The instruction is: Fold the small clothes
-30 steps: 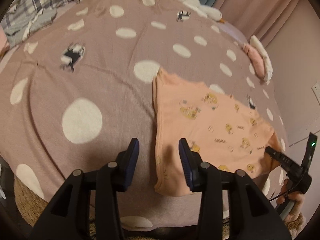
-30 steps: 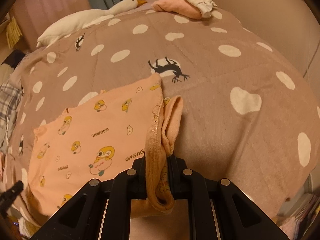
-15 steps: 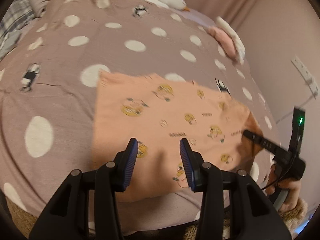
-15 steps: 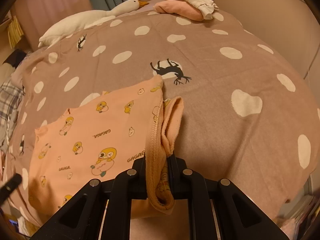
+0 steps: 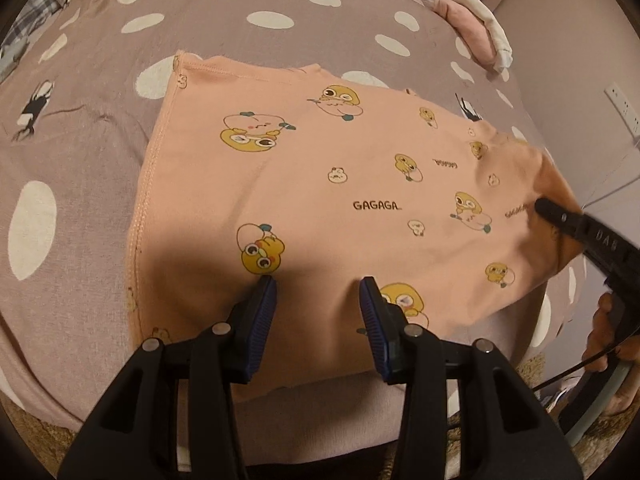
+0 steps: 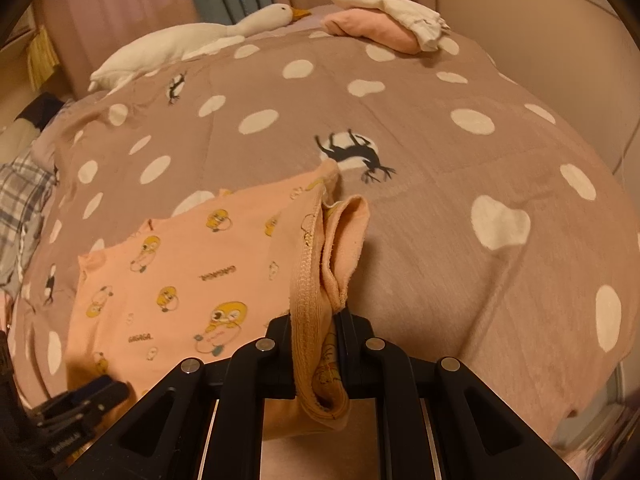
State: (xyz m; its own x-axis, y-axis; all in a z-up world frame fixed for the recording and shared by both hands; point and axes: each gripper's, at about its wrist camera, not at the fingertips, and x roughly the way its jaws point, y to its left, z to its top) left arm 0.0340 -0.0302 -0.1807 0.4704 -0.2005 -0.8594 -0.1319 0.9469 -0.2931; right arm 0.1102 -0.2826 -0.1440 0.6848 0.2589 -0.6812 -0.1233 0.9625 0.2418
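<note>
A small peach garment (image 5: 320, 184) printed with yellow ducks and "GAGAGA" lies flat on the polka-dot bedspread (image 5: 100, 128). My left gripper (image 5: 318, 292) is open, its blue-padded jaws hovering over the garment's near edge. My right gripper (image 6: 316, 320) is shut on the garment's bunched ribbed end (image 6: 312, 280), which stands up between its jaws. The right gripper also shows in the left wrist view (image 5: 548, 208) at the garment's right end. The rest of the garment (image 6: 180, 276) spreads to the left in the right wrist view.
Folded pink and white clothes (image 6: 392, 24) sit at the far side of the bed, next to a white goose plush (image 6: 192, 40). Plaid fabric (image 6: 20, 196) lies at the left. A wall with a socket (image 5: 624, 108) is on the right.
My left gripper has moved right and forward over the garment, from beside its left edge to above its near edge. The right gripper keeps its hold and has barely moved.
</note>
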